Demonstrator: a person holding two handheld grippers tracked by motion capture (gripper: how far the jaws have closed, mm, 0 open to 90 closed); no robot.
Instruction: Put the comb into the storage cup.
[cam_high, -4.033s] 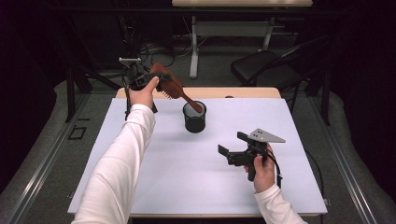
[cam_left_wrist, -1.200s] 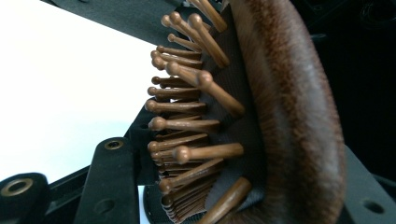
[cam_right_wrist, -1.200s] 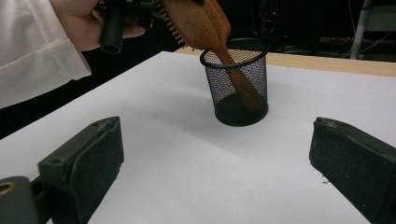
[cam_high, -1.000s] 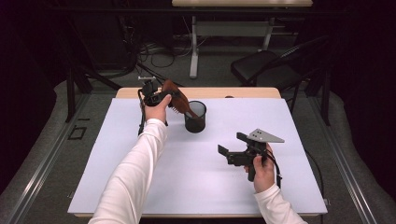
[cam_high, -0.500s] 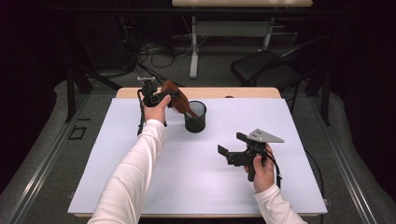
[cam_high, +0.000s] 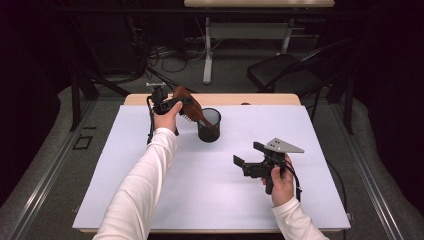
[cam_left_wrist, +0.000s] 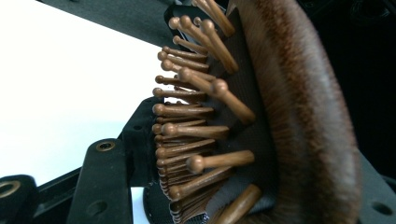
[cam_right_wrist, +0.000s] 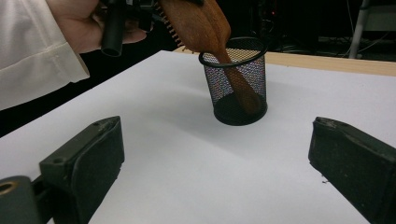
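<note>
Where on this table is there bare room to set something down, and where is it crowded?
The white table cover is bare along its whole near-left, between the sleeve and the left edge, and at far right beyond the mesh cup. It is crowded at the far left-centre, where the left hand-held gripper holds the wooden hairbrush in the cup. The right hand-held gripper takes the near right.

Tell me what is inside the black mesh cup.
The wooden hairbrush's handle stands slanted inside the black mesh cup, its end near the bottom. The brush head sticks out over the rim. The cup's floor is too dark to make out.
</note>
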